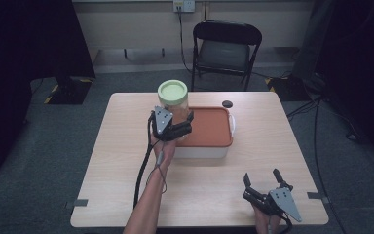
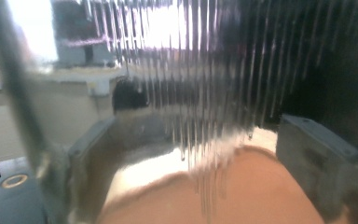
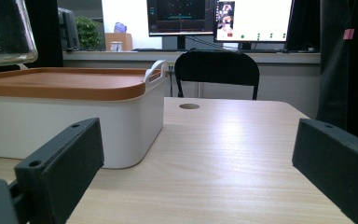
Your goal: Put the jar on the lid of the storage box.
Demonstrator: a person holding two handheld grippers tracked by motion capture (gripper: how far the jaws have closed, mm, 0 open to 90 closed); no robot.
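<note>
Right gripper (image 1: 263, 181) near right, jaws wide, empty; left gripper (image 1: 182, 127) clamped on glass jar (image 1: 173, 101) above orange-lidded box (image 1: 205, 127).

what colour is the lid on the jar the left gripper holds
Pale green; the jar lid shows best in the high view.

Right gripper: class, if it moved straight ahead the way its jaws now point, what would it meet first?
Probably nothing on the table: the right gripper aims along bare wood, passing right of the white box, toward the black chair beyond the far edge; depth is uncertain.
</note>
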